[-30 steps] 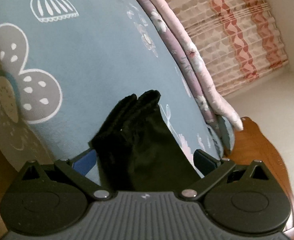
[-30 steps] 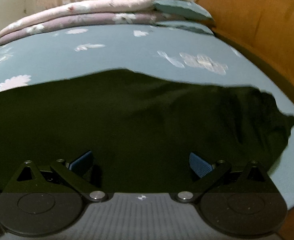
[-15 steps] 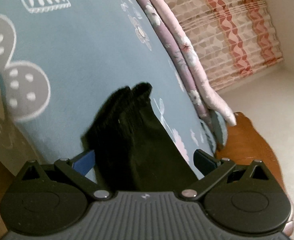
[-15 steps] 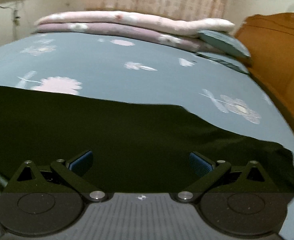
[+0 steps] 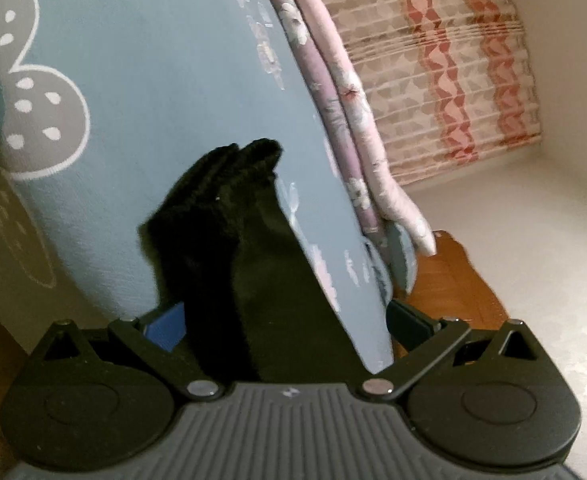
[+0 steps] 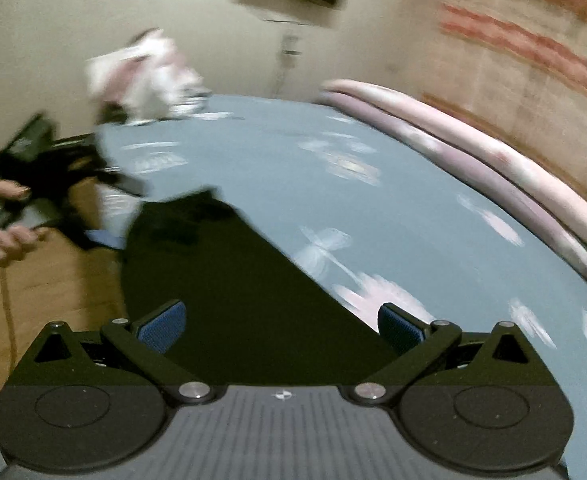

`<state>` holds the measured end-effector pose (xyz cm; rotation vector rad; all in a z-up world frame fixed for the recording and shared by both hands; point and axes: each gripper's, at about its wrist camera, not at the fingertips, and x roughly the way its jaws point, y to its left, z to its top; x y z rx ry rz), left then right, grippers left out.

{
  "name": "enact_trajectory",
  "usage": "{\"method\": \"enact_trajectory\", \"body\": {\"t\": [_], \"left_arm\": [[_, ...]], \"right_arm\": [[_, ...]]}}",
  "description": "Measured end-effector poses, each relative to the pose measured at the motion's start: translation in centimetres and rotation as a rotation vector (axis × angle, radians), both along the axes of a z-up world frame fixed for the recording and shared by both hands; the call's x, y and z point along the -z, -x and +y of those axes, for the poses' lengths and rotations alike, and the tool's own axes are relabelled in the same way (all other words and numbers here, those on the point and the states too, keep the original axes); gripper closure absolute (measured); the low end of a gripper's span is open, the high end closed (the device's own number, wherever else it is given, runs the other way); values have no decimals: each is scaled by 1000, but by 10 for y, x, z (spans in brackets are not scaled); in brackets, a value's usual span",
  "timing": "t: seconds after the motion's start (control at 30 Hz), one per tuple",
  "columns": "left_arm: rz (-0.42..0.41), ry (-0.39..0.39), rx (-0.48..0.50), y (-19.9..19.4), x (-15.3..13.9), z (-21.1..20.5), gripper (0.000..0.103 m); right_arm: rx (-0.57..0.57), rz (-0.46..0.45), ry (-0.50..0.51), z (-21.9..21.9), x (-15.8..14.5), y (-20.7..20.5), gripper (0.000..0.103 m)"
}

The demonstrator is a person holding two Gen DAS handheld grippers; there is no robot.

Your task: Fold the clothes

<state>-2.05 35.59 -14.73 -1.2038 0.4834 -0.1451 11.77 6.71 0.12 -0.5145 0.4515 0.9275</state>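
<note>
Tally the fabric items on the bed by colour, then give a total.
Black: 1, the garment lying on the blue sheet
Pink: 1, the upper folded quilt
Purple: 1, the lower folded quilt
Blue: 1, the sheet
Total: 4

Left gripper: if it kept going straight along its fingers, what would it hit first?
The black garment. It already lies between the open fingers of the left gripper, with its bunched end just ahead. Past that comes the blue bedsheet. Depth is unclear in this fisheye view.
</note>
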Motion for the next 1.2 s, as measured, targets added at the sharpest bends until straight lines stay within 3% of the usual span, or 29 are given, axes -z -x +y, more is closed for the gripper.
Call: {"method": "enact_trajectory", "body": {"t": [0.17,0.23,0.4,0.6,0.63,0.7,1.1,1.2], "left_arm": [[-52,7,27,-3,-7,2,1],[-63,9,36,-5,-8,3,1],[-74,20,52,-4,-5,6,1],[-93,44,61,0,-1,11,1],[-96,45,64,1,0,12,1],[-105,42,71,2,-1,13,1],[-61,70,60,-22,11,15,1],[39,50,81,-42,4,16,1]], "right_arm": [[-137,-10,78,80,17,16,2],[-165,1,115,104,26,22,11],[-172,14,203,142,53,35,50],[-135,7,221,156,61,39,55],[-127,3,221,156,61,39,60],[-110,-6,222,158,61,39,95],[-33,-28,204,160,56,39,95],[-33,-13,190,156,54,39,95]]}}
